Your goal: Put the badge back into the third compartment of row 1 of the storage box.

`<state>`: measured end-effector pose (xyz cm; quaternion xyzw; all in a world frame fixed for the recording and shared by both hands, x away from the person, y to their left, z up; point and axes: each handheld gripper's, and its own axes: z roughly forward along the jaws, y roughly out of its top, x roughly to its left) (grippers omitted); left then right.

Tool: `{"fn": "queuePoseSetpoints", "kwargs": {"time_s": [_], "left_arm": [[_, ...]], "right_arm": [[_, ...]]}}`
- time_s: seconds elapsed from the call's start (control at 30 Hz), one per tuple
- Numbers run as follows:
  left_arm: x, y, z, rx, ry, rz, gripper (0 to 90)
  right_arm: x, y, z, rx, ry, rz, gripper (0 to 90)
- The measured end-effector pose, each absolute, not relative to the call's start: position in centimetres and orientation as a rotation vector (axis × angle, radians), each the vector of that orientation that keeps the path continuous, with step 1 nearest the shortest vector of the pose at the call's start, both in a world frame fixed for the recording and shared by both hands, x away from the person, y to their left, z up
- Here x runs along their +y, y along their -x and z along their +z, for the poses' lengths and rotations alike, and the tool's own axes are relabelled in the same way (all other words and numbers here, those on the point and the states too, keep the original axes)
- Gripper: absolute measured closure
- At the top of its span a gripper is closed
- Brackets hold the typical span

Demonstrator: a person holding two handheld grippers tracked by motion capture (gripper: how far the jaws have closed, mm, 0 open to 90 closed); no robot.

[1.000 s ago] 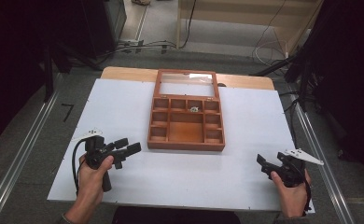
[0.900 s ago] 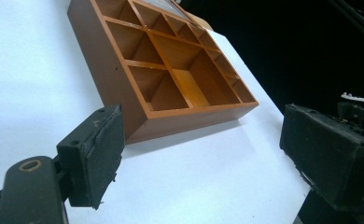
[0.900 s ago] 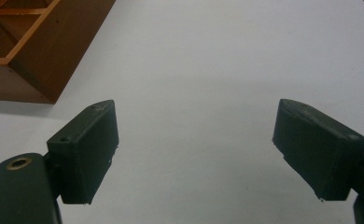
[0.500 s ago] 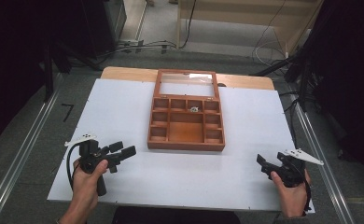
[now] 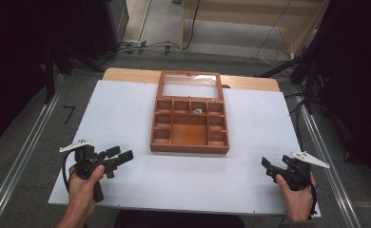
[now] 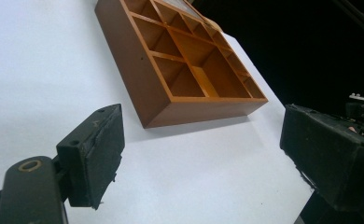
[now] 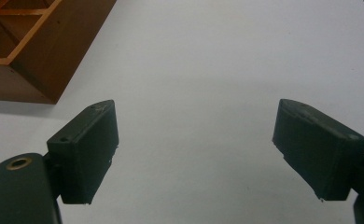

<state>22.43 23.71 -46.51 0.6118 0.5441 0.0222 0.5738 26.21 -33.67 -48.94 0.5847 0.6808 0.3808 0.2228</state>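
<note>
A brown wooden box (image 5: 190,123) with several compartments and an open glass lid stands mid-table; a small metallic item (image 5: 198,111) lies in one rear compartment. My left gripper (image 5: 118,156) hovers open near the front left edge, its jaws pointing right toward the box (image 6: 189,70). In the left gripper view the gripper (image 6: 208,154) holds nothing. My right gripper (image 5: 266,167) sits at the front right, open and empty. In the right gripper view the gripper (image 7: 194,154) faces bare table, with a corner of the box (image 7: 40,51) at upper left.
The white table top (image 5: 126,114) has a wooden strip along its far edge. Metal rails (image 5: 26,142) run along both sides on the floor, and cables (image 5: 141,45) lie beyond the table. Dark curtains stand at left and right.
My left gripper has drifted left and slightly toward the front edge. The right gripper has stayed in place.
</note>
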Motion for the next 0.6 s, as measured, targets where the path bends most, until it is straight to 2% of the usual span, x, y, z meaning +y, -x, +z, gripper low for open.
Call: {"fn": "queuePoseSetpoints", "kwargs": {"time_s": [0.6], "left_arm": [[25.1,-21.8,-47.0,1.306,-1.406,0.064,14.5]], "right_arm": [[-33.5,-26.3,-48.9,1.885,-1.612,1.054,12.8]]}}
